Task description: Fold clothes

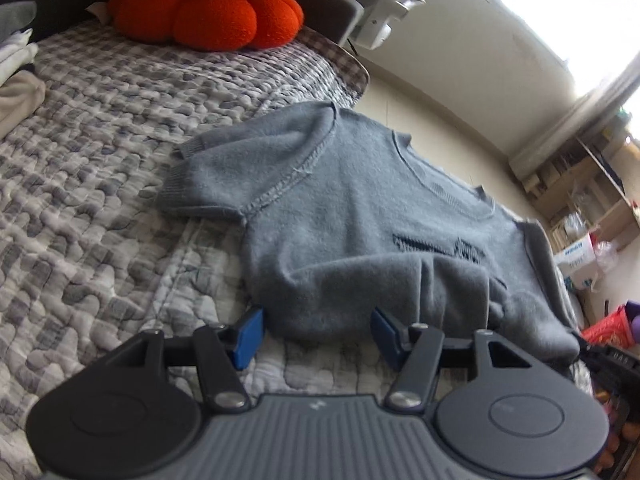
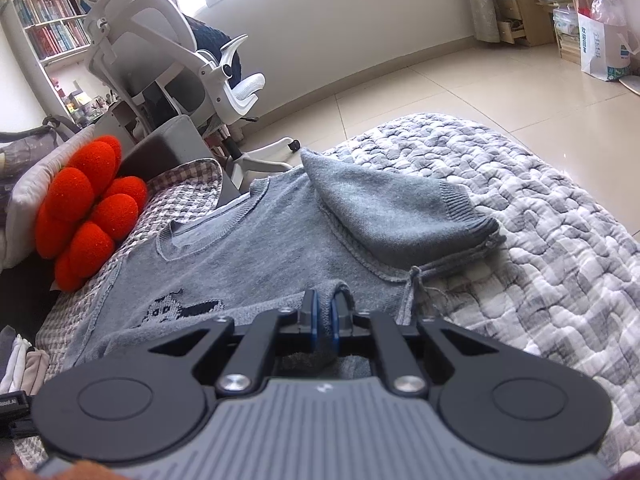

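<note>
A grey knitted short-sleeved sweater point(image 1: 360, 208) lies on the quilted bed, front up, with a dark knitted motif on the chest and its bottom hem folded up. My left gripper point(image 1: 316, 334) is open, its blue pads on either side of the folded hem, not closed on it. In the right wrist view the sweater point(image 2: 256, 248) lies with one sleeve spread out to the right. My right gripper point(image 2: 324, 312) is shut on a bunched fold of the sweater's hem.
A grey-and-white quilt point(image 1: 100, 200) covers the bed. An orange-red flower cushion point(image 1: 204, 12) sits at the bed's head, also seen in the right wrist view point(image 2: 88, 212). A white office chair point(image 2: 168, 64) and tiled floor point(image 2: 480, 92) lie beyond the bed edge. Folded clothes point(image 1: 16, 64) lie at the left.
</note>
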Available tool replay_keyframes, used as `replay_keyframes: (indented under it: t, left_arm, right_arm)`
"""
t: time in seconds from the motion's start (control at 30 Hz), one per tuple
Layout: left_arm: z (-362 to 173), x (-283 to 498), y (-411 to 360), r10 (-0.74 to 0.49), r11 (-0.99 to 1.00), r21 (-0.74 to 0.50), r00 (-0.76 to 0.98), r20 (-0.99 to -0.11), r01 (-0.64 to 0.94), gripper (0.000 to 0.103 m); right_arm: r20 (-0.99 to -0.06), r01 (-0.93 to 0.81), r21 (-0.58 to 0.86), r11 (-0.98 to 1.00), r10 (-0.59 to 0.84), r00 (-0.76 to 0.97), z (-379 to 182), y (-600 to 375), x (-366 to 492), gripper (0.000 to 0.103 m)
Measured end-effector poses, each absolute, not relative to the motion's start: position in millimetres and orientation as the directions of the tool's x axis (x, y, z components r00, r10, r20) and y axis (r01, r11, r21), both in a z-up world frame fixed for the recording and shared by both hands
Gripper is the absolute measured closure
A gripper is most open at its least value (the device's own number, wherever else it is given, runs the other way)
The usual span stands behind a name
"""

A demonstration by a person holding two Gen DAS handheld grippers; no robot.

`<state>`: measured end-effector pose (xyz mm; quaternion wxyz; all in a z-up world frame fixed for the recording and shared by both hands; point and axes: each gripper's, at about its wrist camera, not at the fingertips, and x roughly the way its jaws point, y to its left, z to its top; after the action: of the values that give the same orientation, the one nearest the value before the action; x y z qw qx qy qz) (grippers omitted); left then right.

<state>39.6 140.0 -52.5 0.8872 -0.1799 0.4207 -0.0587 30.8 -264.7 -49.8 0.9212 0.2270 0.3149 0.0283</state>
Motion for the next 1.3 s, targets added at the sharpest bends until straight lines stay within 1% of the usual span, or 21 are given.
replay_keyframes:
  t: [0.03, 0.07, 0.1, 0.2, 0.27, 0.4, 0.5, 0.6, 0.77, 0.93, 1.13, 1.3]
  left_arm:
    - [-52.2, 38.9, 137.3, -0.247, 0.935, -0.353, 0.644, -0.724, -0.038, 0.048]
    - [-51.9, 38.3, 134.5, -0.242, 0.940, -0.341, 0.651, -0.720, -0.028, 0.064]
    - [-51.3, 37.9, 132.3, -0.239, 0.943, -0.332, 0.659, -0.714, -0.019, 0.084]
    - [-46.2, 34.7, 130.0, -0.241, 0.943, -0.332, 0.695, -0.677, 0.004, 0.092]
    - [-35.5, 28.3, 131.7, -0.250, 0.936, -0.352, 0.749, -0.613, 0.023, 0.094]
    - [-16.4, 19.3, 135.7, -0.244, 0.924, -0.380, 0.840, -0.484, 0.049, 0.095]
    - [-5.1, 23.0, 133.7, -0.221, 0.925, -0.377, 0.877, -0.426, 0.050, 0.095]
    - [10.3, 35.1, 128.7, -0.195, 0.930, -0.365, 0.899, -0.393, 0.042, 0.095]
    - [27.4, 69.1, 109.1, -0.161, 0.955, -0.293, 0.907, -0.389, 0.044, 0.095]
    - [31.9, 117.2, 91.9, -0.125, 0.972, -0.232, 0.902, -0.413, 0.028, 0.096]
    - [15.7, 174.8, 78.7, -0.096, 0.978, -0.208, 0.882, -0.462, -0.003, 0.096]
    - [-9.8, 208.4, 66.0, -0.063, 0.987, -0.156, 0.859, -0.508, -0.020, 0.096]
  right_arm:
    - [-0.564, 0.086, 0.435, 0.896, 0.197, 0.802, -48.8, -263.9, 29.2, 0.093]
    - [-0.561, 0.081, 0.435, 0.897, 0.199, 0.803, -47.8, -263.1, 27.6, 0.093]
    - [-0.557, 0.075, 0.435, 0.897, 0.202, 0.806, -46.5, -262.2, 26.2, 0.093]
    - [-0.529, 0.051, 0.438, 0.898, 0.211, 0.822, -40.0, -260.8, 20.2, 0.093]
    - [-0.495, 0.030, 0.430, 0.902, 0.208, 0.844, -34.5, -259.7, 14.8, 0.093]
    - [-0.417, 0.009, 0.371, 0.928, 0.158, 0.895, -23.7, -256.3, 6.3, 0.094]
    - [-0.370, 0.022, 0.325, 0.946, 0.106, 0.923, -18.6, -255.9, 7.7, 0.095]
    - [-0.352, 0.060, 0.301, 0.952, 0.053, 0.934, -18.4, -259.8, 13.9, 0.095]
    - [-0.370, 0.146, 0.295, 0.944, -0.028, 0.928, -28.7, -271.4, 30.8, 0.096]
    - [-0.403, 0.224, 0.296, 0.928, -0.091, 0.910, -40.9, -280.5, 43.0, 0.096]
    - [-0.433, 0.268, 0.289, 0.919, -0.124, 0.893, -48.9, -287.4, 50.4, 0.096]
    - [-0.451, 0.279, 0.256, 0.925, -0.141, 0.881, -53.6, -287.7, 57.0, 0.096]
